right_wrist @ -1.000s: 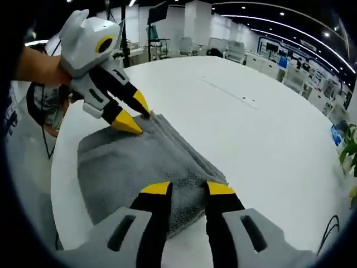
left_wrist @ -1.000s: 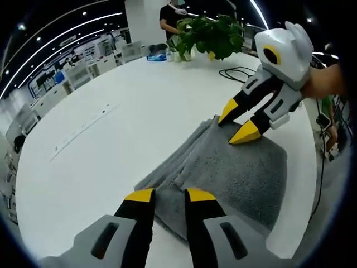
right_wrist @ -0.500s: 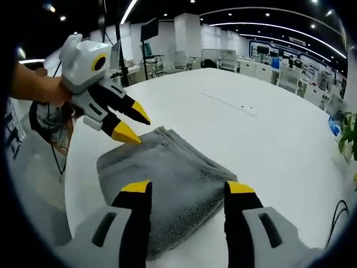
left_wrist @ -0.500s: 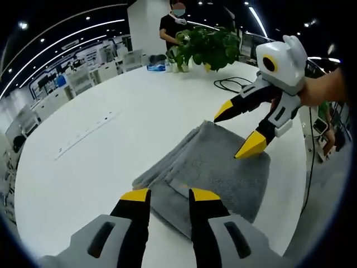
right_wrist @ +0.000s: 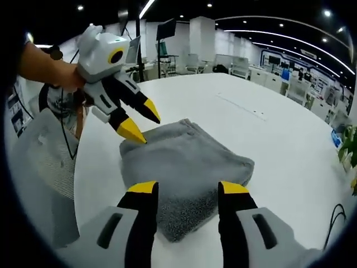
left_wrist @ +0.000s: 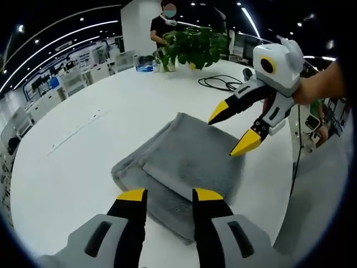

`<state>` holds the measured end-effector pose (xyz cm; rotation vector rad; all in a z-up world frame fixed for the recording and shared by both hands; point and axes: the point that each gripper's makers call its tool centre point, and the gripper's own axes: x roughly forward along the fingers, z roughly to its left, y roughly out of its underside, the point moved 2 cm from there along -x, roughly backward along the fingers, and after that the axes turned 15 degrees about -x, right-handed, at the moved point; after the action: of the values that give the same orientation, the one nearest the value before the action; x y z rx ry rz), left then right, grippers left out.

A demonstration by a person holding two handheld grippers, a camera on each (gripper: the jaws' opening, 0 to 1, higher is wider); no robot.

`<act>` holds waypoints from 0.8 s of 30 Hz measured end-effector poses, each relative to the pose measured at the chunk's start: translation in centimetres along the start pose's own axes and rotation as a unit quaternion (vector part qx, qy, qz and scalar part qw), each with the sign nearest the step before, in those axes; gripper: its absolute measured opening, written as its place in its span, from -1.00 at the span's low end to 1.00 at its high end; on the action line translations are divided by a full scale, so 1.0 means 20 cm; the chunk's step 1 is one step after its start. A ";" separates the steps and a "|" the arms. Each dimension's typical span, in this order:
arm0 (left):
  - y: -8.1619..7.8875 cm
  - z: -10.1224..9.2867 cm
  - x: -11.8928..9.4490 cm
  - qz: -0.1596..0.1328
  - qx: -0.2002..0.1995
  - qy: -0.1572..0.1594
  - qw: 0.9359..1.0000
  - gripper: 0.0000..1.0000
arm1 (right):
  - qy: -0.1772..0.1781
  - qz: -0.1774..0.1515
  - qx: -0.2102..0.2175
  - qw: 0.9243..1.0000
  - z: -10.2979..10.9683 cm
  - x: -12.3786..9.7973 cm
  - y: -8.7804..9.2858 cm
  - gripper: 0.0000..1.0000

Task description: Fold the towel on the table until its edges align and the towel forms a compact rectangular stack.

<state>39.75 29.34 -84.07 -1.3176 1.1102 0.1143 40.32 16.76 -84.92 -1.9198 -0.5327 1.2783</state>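
The grey towel (left_wrist: 184, 167) lies folded in a thick stack near the edge of the white table (left_wrist: 100, 139). It looks soft, limp and light, so any final tidying wants a pinch at a layered corner. The left gripper (left_wrist: 167, 195) and right gripper (right_wrist: 185, 187) hover above it, jaws apart, holding nothing.

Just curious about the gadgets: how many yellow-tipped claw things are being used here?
2: the left gripper and the right gripper, both open over the folded towel.
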 end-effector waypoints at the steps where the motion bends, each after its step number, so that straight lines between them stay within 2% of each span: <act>1: 0.01 -0.02 -0.01 -0.003 -0.001 0.004 1.000 -0.29 | -0.001 -0.001 -0.002 1.000 0.01 0.00 0.00 -0.17; 4: 0.04 -0.06 0.00 -0.006 -0.004 0.017 1.000 -0.24 | 0.006 -0.014 0.004 1.000 0.01 0.00 0.00 -0.16; 5: 0.05 -0.07 0.00 -0.003 -0.003 0.015 1.000 -0.25 | 0.006 -0.006 0.005 1.000 0.02 0.00 0.02 -0.18; 7: 0.12 -0.08 0.02 0.016 0.003 0.009 1.000 -0.25 | 0.002 0.001 0.001 1.000 0.04 0.01 0.05 -0.25; 10: 0.17 -0.06 0.05 0.024 -0.005 -0.004 1.000 -0.27 | -0.004 0.016 -0.005 1.000 0.07 0.02 0.11 -0.31; 11: 0.18 -0.05 0.05 0.027 -0.004 -0.008 1.000 -0.27 | 0.001 0.016 0.008 1.000 0.07 0.03 0.12 -0.32; 12: 0.19 -0.03 0.05 0.036 0.016 -0.023 0.999 -0.23 | 0.002 0.020 0.024 1.000 0.08 0.03 0.13 -0.31; 14: 0.18 -0.05 0.07 0.031 0.032 -0.021 0.999 -0.21 | 0.003 0.034 0.017 0.999 0.08 0.04 0.13 -0.32; 18: 0.16 -0.03 0.09 0.037 0.026 -0.030 0.999 -0.19 | 0.007 0.054 0.006 0.998 0.08 0.07 0.14 -0.33; 24: 0.15 -0.02 0.07 0.029 0.013 -0.020 0.999 -0.20 | 0.013 0.057 0.016 0.998 0.08 0.06 0.14 -0.33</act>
<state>38.27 29.24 -87.07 -1.2562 1.1119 0.1682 39.24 16.38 -88.00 -1.9618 -0.3924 1.3241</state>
